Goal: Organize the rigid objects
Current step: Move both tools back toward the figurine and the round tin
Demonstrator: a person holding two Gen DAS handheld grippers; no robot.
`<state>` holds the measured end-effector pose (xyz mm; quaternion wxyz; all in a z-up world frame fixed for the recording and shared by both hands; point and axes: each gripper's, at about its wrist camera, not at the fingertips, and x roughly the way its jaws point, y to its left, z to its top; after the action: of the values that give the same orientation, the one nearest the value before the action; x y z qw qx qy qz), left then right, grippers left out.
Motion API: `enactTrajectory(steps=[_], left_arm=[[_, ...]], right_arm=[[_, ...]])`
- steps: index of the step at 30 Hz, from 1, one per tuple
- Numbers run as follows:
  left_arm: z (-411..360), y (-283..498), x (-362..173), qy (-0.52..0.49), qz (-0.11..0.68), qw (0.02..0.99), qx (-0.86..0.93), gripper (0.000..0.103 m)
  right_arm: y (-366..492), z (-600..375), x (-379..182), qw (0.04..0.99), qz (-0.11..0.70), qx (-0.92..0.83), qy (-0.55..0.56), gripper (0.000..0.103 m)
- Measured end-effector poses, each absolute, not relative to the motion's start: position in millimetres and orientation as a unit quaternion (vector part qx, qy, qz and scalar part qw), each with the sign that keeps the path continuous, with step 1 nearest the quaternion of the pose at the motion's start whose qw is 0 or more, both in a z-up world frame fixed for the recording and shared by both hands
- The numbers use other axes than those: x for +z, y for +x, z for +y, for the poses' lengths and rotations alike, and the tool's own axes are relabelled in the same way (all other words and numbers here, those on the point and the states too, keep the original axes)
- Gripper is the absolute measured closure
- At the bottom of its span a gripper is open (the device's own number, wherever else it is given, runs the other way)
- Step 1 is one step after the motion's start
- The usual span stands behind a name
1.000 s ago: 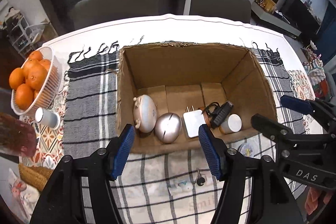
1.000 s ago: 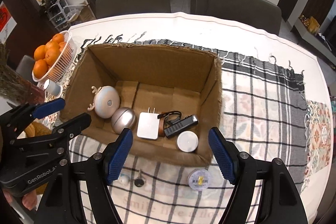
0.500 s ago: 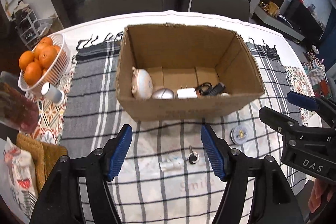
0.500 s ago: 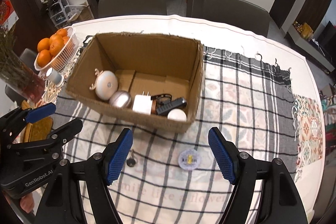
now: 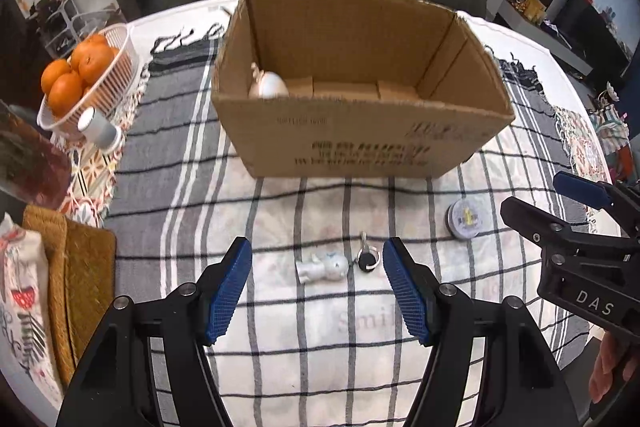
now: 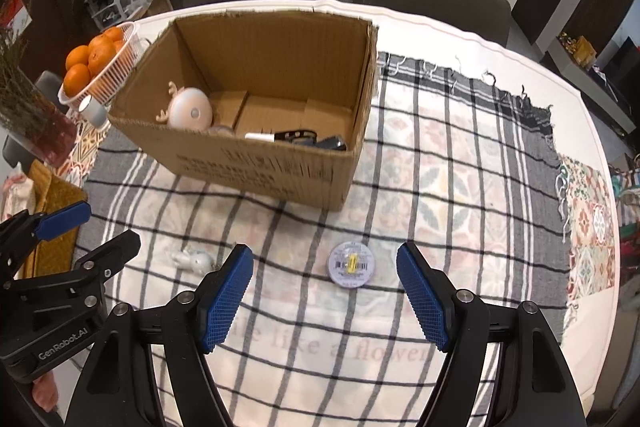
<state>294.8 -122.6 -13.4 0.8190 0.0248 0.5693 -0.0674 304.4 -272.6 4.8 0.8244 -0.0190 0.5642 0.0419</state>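
Even indoor light from overhead, moderately bright; the checked tablecloth (image 6: 440,155) reads clearly, the room beyond toward 12 o'clock is dim. Soft short shadow under the cardboard box (image 5: 360,131) at its near base. White table edge (image 6: 460,31) near blown out toward 1 o'clock in the right wrist view. Mild motion blur in both views: box print smeared, cloth lettering soft. Strong fisheye bending; table rim curves, black vignette in all corners. Blue finger pads (image 5: 228,291) at 6 o'clock are sharp, their grid texture visible. Slight glare on the round tin (image 6: 351,265).
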Motion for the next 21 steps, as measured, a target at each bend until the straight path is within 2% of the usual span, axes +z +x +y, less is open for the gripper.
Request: enactTrajectory(steps=[21], left_arm=[[-136, 286, -77, 0.028, 0.622, 0.781, -0.049, 0.036]], right_arm=[[301, -292, -62, 0.803, 0.594, 0.047, 0.011, 0.028]])
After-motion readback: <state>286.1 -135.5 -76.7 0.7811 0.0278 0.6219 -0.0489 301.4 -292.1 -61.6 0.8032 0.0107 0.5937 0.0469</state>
